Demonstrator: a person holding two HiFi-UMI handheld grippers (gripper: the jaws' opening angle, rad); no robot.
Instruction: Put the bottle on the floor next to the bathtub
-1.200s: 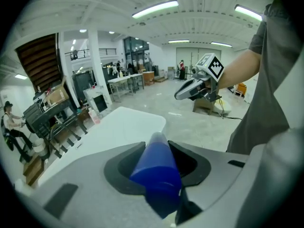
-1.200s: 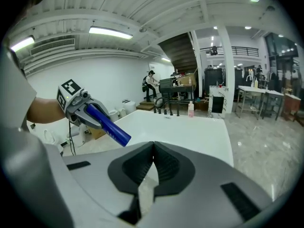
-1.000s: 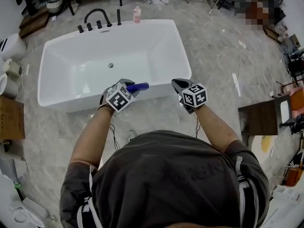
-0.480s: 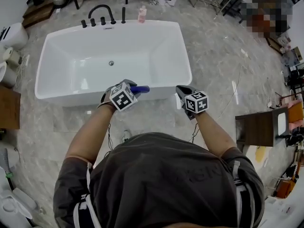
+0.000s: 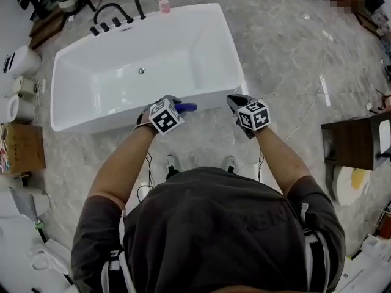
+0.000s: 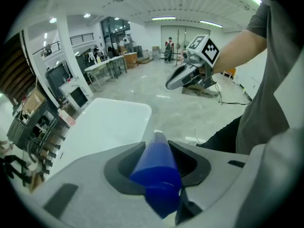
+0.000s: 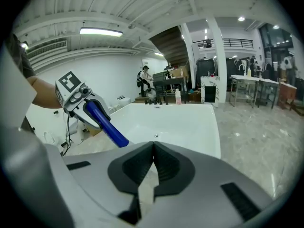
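Grips a slim blue bottle (image 6: 155, 161) between the pads of the left gripper (image 5: 177, 107), nose poking out over the near rim of the white bathtub (image 5: 110, 118), well clear of the grey marble floor (image 5: 287, 72). Swallows the bottle's rear end inside the jaws; cannot make out a cap or label. Holds the right gripper (image 7: 153, 161) near it, jaws pressed together on nothing. Shows a pink bottle (image 5: 163, 3) and black faucet (image 5: 113, 12) at the tub's far rim, too small for detail.
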